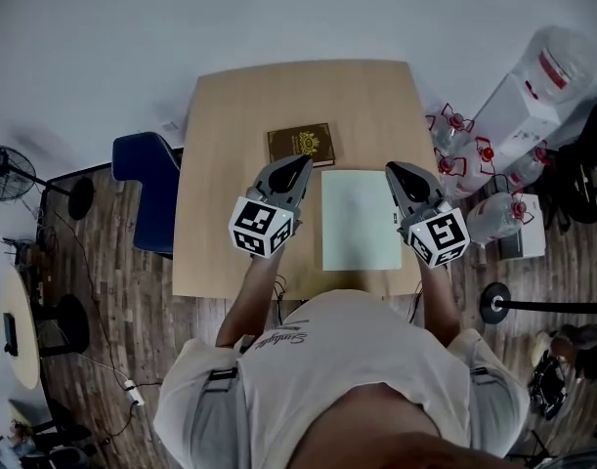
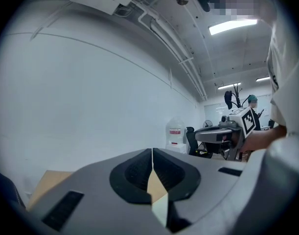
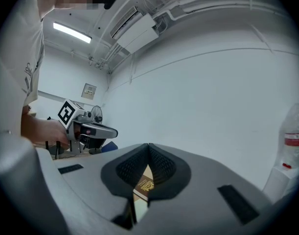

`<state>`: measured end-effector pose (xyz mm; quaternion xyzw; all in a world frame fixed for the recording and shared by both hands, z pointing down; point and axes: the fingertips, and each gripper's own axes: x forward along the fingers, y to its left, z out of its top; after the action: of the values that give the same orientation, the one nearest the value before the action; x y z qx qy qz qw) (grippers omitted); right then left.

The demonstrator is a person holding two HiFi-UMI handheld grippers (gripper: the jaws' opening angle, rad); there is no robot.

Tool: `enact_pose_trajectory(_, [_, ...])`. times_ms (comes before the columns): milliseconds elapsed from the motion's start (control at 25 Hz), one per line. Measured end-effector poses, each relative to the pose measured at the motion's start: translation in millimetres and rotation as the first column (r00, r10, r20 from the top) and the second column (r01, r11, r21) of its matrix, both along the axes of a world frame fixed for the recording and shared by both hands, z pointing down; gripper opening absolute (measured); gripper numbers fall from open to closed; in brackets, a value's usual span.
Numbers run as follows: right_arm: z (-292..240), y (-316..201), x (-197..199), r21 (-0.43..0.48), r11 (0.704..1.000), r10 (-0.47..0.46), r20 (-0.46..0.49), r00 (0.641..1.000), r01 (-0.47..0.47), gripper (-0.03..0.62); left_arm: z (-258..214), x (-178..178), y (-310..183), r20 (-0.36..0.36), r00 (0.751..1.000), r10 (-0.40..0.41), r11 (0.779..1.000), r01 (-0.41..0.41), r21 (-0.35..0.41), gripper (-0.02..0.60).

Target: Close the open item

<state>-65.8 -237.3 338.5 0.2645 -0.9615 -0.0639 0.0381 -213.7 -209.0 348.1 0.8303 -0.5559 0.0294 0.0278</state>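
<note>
Brown and gold-stamped, a thin book (image 1: 301, 145) lies flat at the frame's centre on the wooden table (image 1: 215, 164). A pale, smooth sheet (image 1: 362, 220) lies just beside it, lower right. Which of them stands open cannot be told. Both are judged light, flat and slightly slippery, best taken by a free edge. The left gripper (image 1: 299, 162) and right gripper (image 1: 397, 170) are held over them, jaws together on nothing.
</note>
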Motion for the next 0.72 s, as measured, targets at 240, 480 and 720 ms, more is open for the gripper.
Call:
enact_pose_trajectory(240, [3, -5, 4, -0.028, 1.0, 0.009, 0.017, 1.0, -0.009, -0.005, 11, -1, 1, -0.027, 1.0, 0.013, 0.999, -0.014, -0.04, 0.017])
enact_pose_trajectory(480, [8, -4, 7, -0.039, 0.999, 0.024, 0.021, 0.999, -0.023, -0.005, 16, -1, 4, -0.021, 1.0, 0.017, 0.998, -0.018, -0.056, 0.017])
enact_pose_trajectory(720, [9, -2, 9, -0.04, 0.999, 0.029, 0.021, 0.999, -0.028, -0.005, 16, -2, 7, -0.019, 1.0, 0.021, 0.998, -0.022, -0.058, 0.017])
